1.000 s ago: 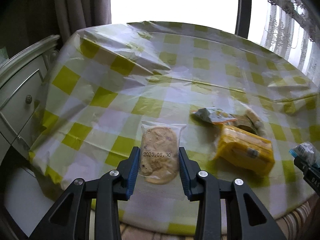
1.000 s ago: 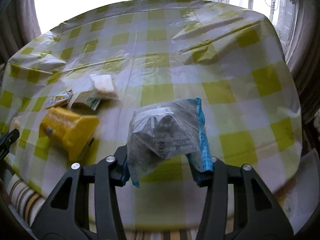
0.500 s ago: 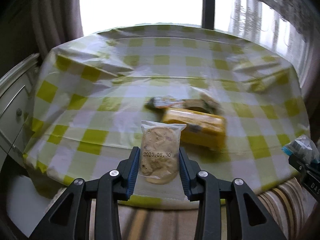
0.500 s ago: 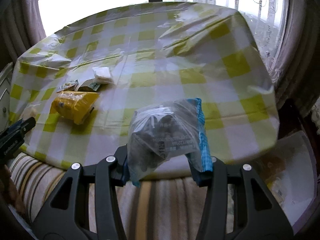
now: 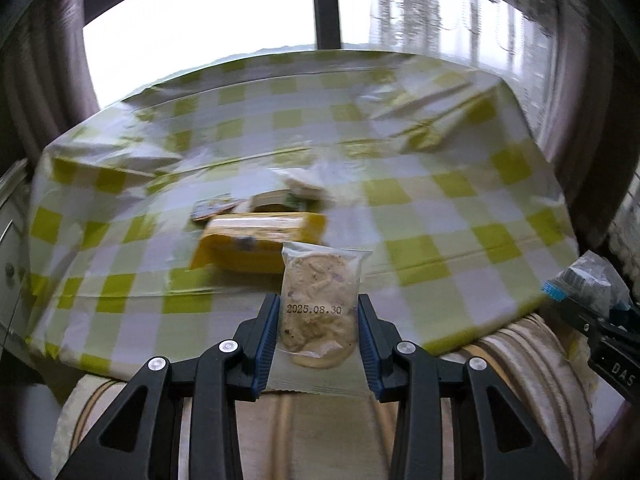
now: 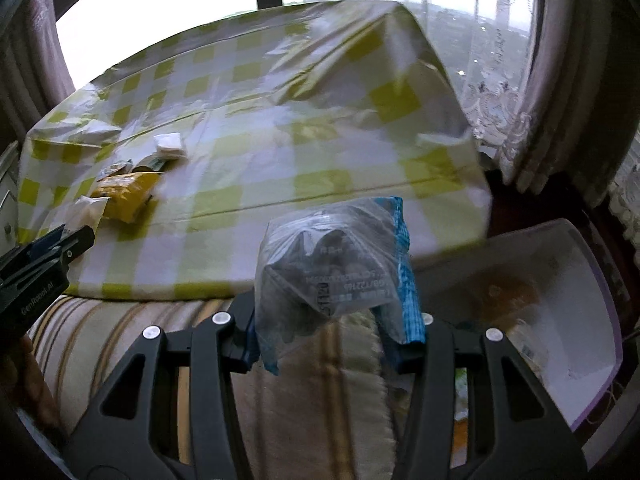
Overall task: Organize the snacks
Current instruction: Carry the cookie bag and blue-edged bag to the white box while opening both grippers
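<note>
My left gripper (image 5: pixel 318 334) is shut on a clear cookie packet (image 5: pixel 320 300) stamped 2025.08.30, held above the table's near edge. My right gripper (image 6: pixel 334 332) is shut on a clear bag with a blue edge (image 6: pixel 336 272) holding dark snacks, held over a striped seat in front of the table. On the checked tablecloth (image 5: pixel 420 184) lie a yellow snack pack (image 5: pixel 256 240), a small dark packet (image 5: pixel 212 210), a green packet (image 5: pixel 276 200) and a white packet (image 5: pixel 300 182). The right gripper with its bag also shows in the left wrist view (image 5: pixel 588 300).
A white plastic bin (image 6: pixel 532 312) with some items inside stands low at the right, beside the table. A striped cushion (image 6: pixel 320 380) lies under both grippers. Curtains (image 6: pixel 560 80) hang at the right, a cabinet (image 5: pixel 8 240) at the left.
Both grippers have pulled back and away from the table with their packets; the table now lies farther off, the striped seat shows below, and the white bin has come into the right view.
</note>
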Tool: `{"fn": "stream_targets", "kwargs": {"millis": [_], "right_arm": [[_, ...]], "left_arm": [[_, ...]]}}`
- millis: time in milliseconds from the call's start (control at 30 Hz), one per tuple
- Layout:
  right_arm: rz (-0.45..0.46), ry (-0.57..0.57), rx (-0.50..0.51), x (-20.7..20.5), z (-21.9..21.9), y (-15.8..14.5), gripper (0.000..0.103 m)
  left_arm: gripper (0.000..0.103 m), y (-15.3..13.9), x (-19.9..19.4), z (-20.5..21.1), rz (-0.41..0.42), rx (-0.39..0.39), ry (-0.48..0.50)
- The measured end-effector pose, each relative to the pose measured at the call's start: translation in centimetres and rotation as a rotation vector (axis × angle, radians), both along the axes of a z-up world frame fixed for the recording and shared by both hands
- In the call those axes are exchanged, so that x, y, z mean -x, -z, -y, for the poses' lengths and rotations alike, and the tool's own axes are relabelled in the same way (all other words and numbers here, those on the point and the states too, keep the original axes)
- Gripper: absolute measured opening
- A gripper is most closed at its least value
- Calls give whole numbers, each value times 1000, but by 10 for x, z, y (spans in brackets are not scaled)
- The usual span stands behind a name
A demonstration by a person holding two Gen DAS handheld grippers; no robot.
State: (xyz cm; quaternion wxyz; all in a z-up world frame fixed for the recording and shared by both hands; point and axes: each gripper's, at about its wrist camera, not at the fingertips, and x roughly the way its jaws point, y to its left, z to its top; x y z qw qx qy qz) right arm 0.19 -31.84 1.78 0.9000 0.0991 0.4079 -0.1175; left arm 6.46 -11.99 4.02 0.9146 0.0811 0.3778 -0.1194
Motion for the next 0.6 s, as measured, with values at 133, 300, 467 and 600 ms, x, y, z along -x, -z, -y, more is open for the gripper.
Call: {"fn": "stream_targets", "kwargs": {"millis": [133,300,467,600], "right_arm": [[-13,35,1,15,17,4,51],[-26,77,-1,31,37,11,51],[-34,132,-1,48,59,15,51],[-39,173,1,60,77,18,51]], "left_arm": [[38,-1,9,21,-7,-1,57],[38,1,18,48,-43,25,146],[38,0,30,80,-82,73,268],[38,0,41,106,-118,110,374]]}}
